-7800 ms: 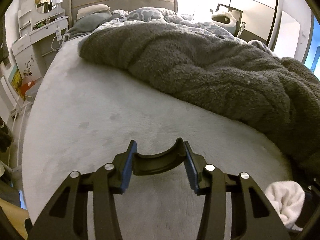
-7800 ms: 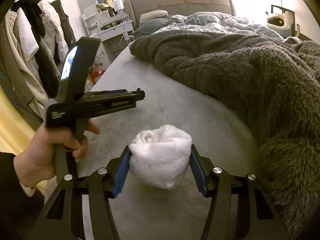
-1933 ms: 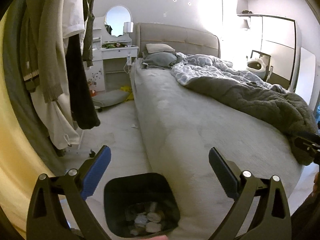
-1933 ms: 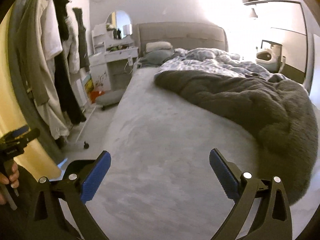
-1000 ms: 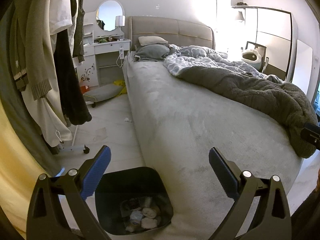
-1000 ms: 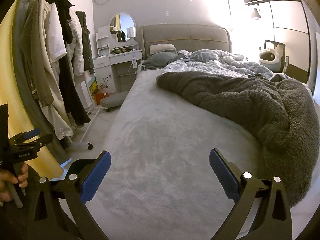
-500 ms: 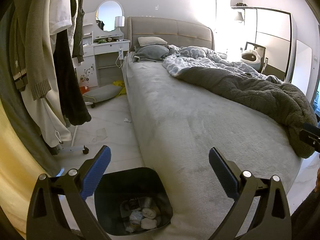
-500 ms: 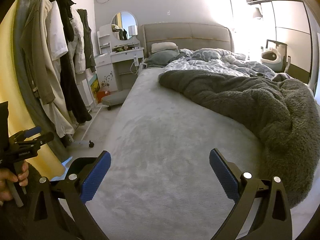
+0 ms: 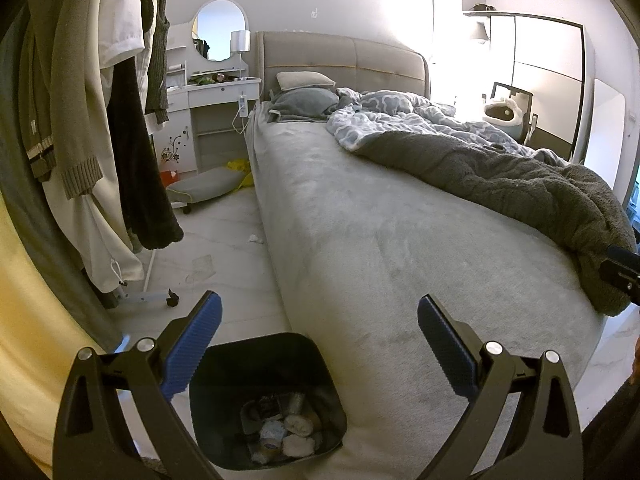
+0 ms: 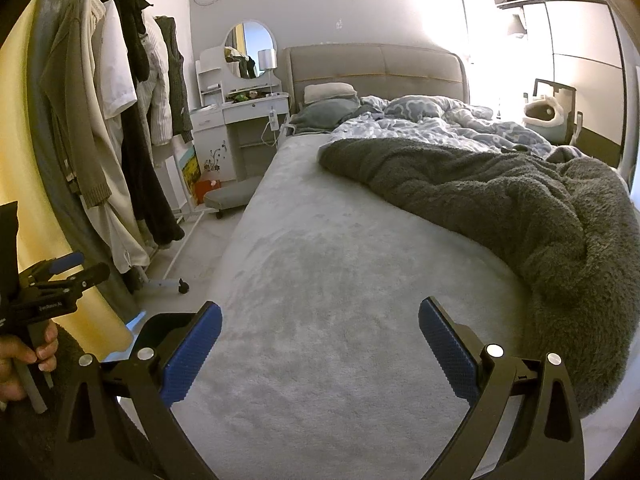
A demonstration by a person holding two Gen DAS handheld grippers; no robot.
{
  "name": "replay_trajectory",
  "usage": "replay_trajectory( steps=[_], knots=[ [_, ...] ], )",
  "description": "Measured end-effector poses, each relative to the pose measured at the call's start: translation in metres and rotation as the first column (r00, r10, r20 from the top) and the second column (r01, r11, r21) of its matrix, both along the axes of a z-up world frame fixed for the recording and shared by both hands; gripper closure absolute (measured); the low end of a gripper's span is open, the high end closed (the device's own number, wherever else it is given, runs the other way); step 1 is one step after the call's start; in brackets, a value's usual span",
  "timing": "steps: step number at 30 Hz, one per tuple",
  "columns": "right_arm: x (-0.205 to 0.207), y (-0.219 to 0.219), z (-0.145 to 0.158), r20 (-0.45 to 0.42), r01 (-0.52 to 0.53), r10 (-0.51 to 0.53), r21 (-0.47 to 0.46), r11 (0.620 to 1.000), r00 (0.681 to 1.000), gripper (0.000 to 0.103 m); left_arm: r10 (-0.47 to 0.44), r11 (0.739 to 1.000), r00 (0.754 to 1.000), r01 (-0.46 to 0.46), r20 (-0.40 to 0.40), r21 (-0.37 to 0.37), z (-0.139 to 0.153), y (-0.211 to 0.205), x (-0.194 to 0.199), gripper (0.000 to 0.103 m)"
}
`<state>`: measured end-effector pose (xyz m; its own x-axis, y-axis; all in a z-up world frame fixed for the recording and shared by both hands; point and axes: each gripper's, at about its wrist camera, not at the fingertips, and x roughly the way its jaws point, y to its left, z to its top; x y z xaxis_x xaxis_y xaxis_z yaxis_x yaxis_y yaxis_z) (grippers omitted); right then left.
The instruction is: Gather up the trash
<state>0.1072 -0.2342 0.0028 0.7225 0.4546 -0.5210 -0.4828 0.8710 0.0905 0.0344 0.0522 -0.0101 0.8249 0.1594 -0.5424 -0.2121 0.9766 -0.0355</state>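
Note:
A black trash bin (image 9: 224, 364) stands on the floor at the bed's near left corner, holding several crumpled white and pale pieces of trash (image 9: 290, 436). My left gripper (image 9: 318, 320) is open and empty, held above the bin. My right gripper (image 10: 320, 326) is open and empty above the grey bed sheet (image 10: 320, 280). The bin's rim (image 10: 160, 320) shows behind my right gripper's left finger. The left gripper's body (image 10: 48, 284) shows at the left edge of the right wrist view.
A dark grey fleece blanket (image 10: 520, 208) lies bunched on the bed's right side. A clothes rack (image 9: 100, 120) with hanging garments stands left. A small white scrap (image 9: 255, 239) lies on the floor beside the bed. A dressing table (image 9: 216, 92) stands beyond.
Both grippers shifted only slightly over the last second. Earlier the right gripper held a white wad and the left a black curved piece; both are empty now.

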Motion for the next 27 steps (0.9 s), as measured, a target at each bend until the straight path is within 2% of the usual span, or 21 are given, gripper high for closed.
replay_trajectory(
  steps=[27],
  knots=[
    [-0.0012, 0.0018, -0.0014, 0.0, 0.001, -0.001, 0.001, 1.0, 1.0, 0.003, -0.007, 1.0, 1.0, 0.007, 0.011, -0.001, 0.0015, 0.0002, -0.0017, 0.003]
  ],
)
